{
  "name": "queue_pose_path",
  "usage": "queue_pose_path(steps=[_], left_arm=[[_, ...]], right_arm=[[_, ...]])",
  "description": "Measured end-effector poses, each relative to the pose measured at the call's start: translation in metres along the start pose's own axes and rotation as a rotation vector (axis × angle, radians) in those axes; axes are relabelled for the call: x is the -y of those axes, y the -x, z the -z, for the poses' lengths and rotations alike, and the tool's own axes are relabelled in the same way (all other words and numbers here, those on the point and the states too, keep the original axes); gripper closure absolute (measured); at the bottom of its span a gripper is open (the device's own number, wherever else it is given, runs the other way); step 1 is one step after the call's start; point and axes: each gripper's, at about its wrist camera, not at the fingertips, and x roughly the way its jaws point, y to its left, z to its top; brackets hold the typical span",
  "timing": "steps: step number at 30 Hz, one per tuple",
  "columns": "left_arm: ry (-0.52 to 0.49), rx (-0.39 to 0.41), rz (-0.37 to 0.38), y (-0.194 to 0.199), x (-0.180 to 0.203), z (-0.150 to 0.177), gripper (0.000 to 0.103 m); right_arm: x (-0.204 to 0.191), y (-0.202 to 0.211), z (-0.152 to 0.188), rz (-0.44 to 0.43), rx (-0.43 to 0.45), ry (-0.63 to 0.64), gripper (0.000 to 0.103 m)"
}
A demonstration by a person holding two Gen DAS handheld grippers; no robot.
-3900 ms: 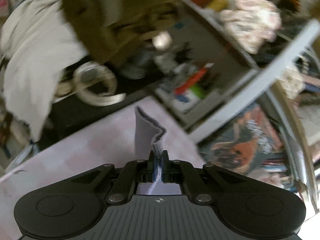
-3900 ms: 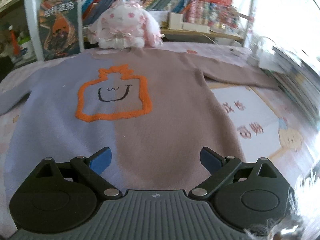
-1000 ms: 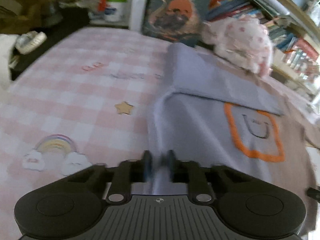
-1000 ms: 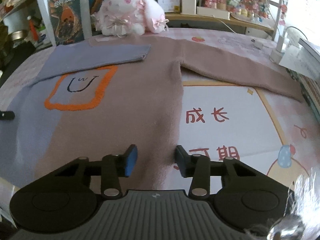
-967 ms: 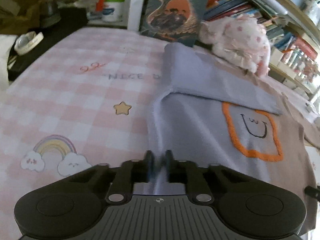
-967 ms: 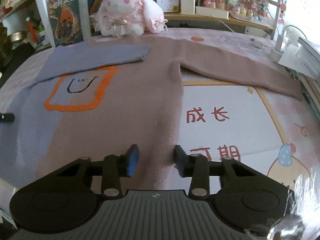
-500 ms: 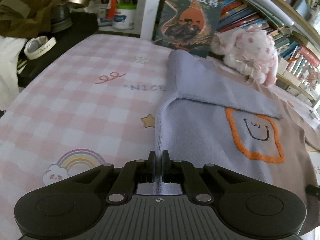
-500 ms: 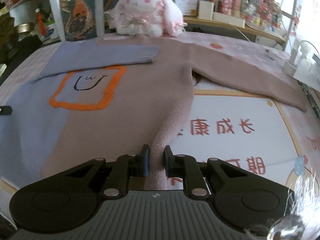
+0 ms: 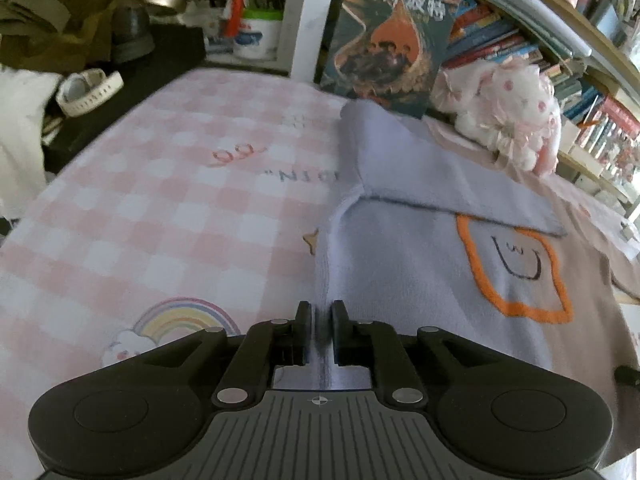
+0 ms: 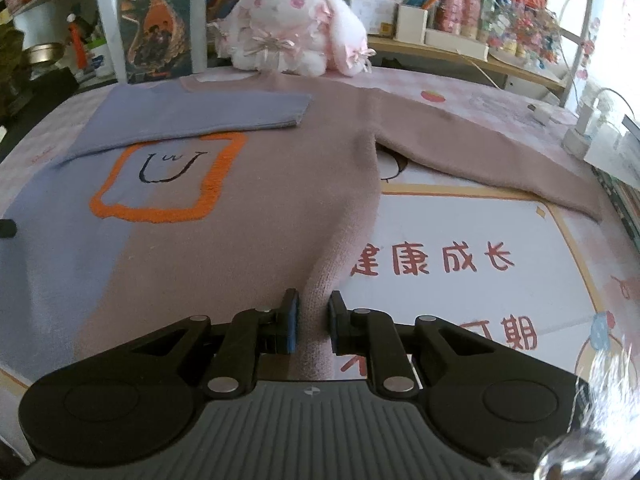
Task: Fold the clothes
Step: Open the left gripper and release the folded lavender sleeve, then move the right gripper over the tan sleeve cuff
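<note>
A sweater, lilac on one half and dusty pink on the other, with an orange square and a smiling face, lies flat on the table (image 9: 404,264) (image 10: 256,216). Its lilac sleeve (image 10: 192,120) is folded across the chest; the pink sleeve (image 10: 480,156) stretches out to the right. My left gripper (image 9: 320,314) is shut on the lilac side seam near the hem. My right gripper (image 10: 313,306) is shut on the pink side seam near the hem, which is pinched up into a ridge.
A pink checked mat (image 9: 160,208) covers the table. A pink plush rabbit (image 10: 288,40), a book (image 9: 388,36) and bookshelves (image 10: 480,4) stand along the far edge. A white charger (image 10: 580,128) sits at the far right. A dark side surface with clutter (image 9: 132,40) lies left.
Both grippers closed on the sweater's side seams near the hem. The right one went from open to pinching the pink edge and moved nearer the sweater.
</note>
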Motion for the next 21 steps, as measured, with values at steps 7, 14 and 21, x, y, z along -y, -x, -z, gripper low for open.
queue_pose_path(steps=[7,14,21], left_arm=[[-0.049,0.132,-0.035,0.033,0.007,-0.008,0.035],[-0.129,0.137,-0.024,0.041,0.024,-0.004,0.021],[-0.186,0.079,-0.004,0.043,0.034,0.023,0.017]], right_arm=[[0.010,0.020,-0.001,0.014,0.053,-0.128,0.053],[-0.003,0.040,0.008,0.060,0.096,-0.174,0.021],[-0.019,0.051,0.028,0.114,0.067,-0.170,0.016]])
